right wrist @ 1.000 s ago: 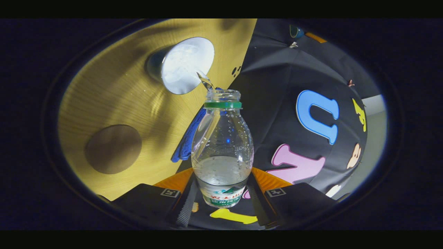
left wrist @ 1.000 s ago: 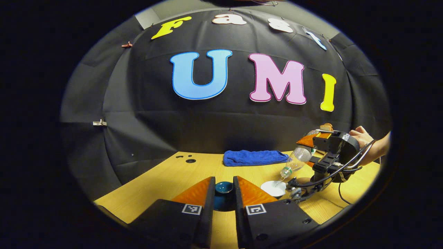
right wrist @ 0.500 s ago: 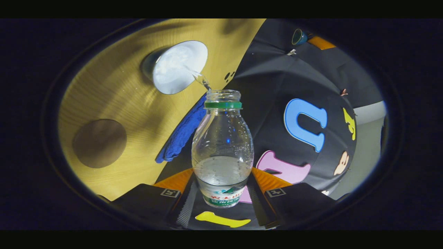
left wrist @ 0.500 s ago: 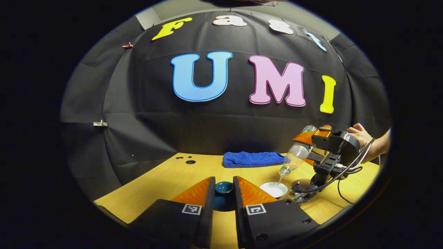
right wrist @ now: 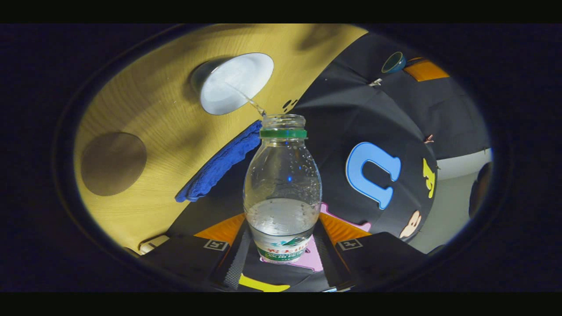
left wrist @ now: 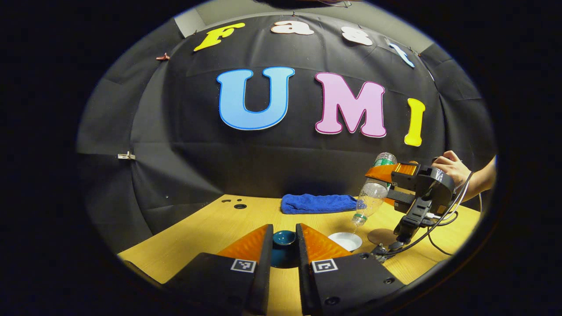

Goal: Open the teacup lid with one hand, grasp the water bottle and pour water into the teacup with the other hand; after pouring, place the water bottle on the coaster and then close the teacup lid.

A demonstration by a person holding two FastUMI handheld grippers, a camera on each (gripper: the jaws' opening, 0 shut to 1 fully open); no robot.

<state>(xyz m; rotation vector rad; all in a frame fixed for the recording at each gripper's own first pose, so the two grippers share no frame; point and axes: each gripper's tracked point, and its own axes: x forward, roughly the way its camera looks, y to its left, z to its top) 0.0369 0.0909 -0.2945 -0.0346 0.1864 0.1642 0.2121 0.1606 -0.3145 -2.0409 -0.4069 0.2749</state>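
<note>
My left gripper (left wrist: 284,246) is shut on the dark teal teacup lid (left wrist: 284,238) and holds it above the wooden table (left wrist: 206,230). The open teacup (left wrist: 345,241), white inside, stands to its right. My right gripper (right wrist: 282,245) is shut on the clear water bottle (right wrist: 282,184), which has a green neck ring and no cap. The bottle (left wrist: 370,199) is tilted mouth-down above the cup, and a thin stream runs from its mouth toward the teacup (right wrist: 236,83). The round brown coaster (right wrist: 113,163) lies bare beside the cup. Far off, the lid (right wrist: 393,62) shows in the left gripper.
A folded blue towel (left wrist: 318,203) lies at the back of the table, against the booth wall. A few small holes (left wrist: 240,206) mark the table's far left. A person's hand (left wrist: 450,166) holds the right gripper, and cables hang from it toward the coaster (left wrist: 381,236).
The right gripper has risen and drawn the bottle up and away from the cup. The stream has thinned. The left gripper with the lid has stayed put.
</note>
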